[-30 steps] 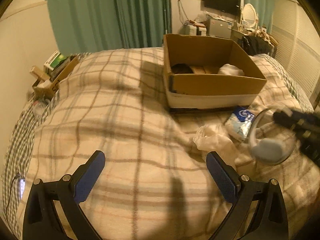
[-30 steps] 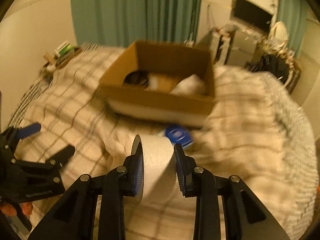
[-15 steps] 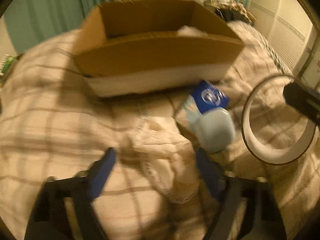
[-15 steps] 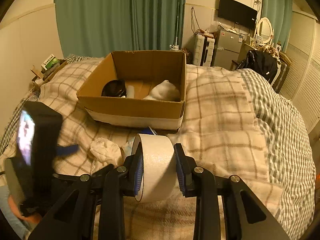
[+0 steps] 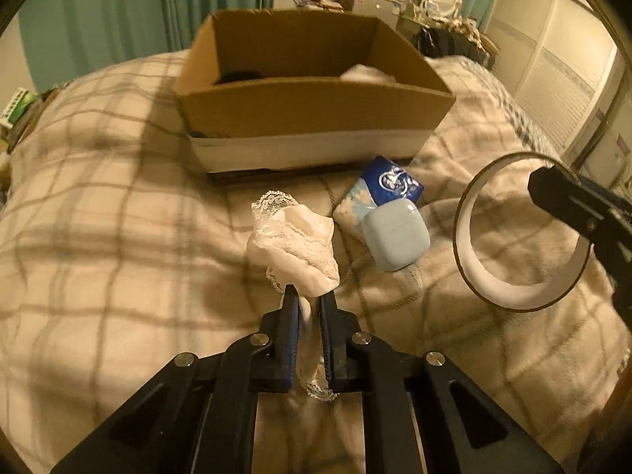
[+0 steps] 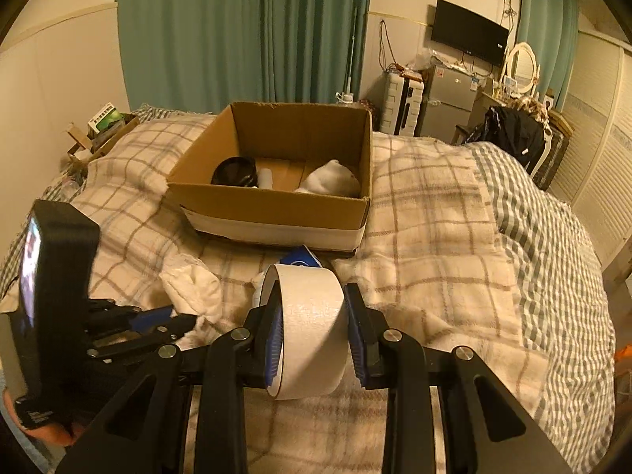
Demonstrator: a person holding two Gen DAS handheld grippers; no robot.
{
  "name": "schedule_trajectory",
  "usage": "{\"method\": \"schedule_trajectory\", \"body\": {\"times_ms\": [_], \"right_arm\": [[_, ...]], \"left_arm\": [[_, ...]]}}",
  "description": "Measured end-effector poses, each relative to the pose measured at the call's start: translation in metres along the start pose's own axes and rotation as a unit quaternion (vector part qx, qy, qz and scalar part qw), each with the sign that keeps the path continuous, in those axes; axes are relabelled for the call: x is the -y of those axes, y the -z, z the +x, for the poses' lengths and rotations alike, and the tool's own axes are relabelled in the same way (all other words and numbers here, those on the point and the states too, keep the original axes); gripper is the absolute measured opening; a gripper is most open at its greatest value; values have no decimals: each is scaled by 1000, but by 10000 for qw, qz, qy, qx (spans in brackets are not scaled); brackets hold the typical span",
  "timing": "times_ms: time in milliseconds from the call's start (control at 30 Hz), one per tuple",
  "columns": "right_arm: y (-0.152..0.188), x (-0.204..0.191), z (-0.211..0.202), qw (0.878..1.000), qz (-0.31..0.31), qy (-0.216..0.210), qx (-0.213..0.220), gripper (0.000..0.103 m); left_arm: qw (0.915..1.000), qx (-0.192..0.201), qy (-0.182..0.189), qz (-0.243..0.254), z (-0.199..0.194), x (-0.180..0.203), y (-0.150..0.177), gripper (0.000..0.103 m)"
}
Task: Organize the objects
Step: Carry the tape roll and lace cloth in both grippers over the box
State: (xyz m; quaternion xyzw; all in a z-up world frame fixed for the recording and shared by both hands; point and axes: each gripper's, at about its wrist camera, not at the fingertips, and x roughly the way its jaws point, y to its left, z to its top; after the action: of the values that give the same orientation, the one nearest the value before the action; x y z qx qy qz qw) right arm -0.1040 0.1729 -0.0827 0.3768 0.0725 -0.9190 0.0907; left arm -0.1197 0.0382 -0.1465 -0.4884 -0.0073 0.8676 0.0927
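L claw (image 5: 309, 304) low over bed, clamped on lace cloth (image 5: 294, 247); R claw (image 6: 312, 330) level, gripping tape roll (image 6: 310, 328).

I see a bed under a plaid blanket (image 6: 434, 213), with a gingham sheet (image 6: 553, 245) on its right side. Teal curtains (image 6: 245, 31) hang behind it against cream walls (image 6: 55, 91). Far right I see a TV (image 6: 468, 37) on the wall, a small fridge (image 6: 448, 100), an oval mirror (image 6: 520, 67) and louvred doors (image 6: 592, 146). The light is warm and dim
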Motion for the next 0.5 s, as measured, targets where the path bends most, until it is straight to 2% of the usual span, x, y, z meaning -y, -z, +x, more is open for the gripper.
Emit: {"method": "schedule_trajectory", "body": {"times_ms": [233, 500], "right_arm": [[0, -11, -32, 9997, -90, 111, 187, 28], [-5, -25, -65, 9988, -240, 176, 385, 28]], "left_arm": [[9992, 356, 123, -141, -45, -10, 3, 10], [9971, 749, 121, 54, -89, -10, -12, 10]]}}
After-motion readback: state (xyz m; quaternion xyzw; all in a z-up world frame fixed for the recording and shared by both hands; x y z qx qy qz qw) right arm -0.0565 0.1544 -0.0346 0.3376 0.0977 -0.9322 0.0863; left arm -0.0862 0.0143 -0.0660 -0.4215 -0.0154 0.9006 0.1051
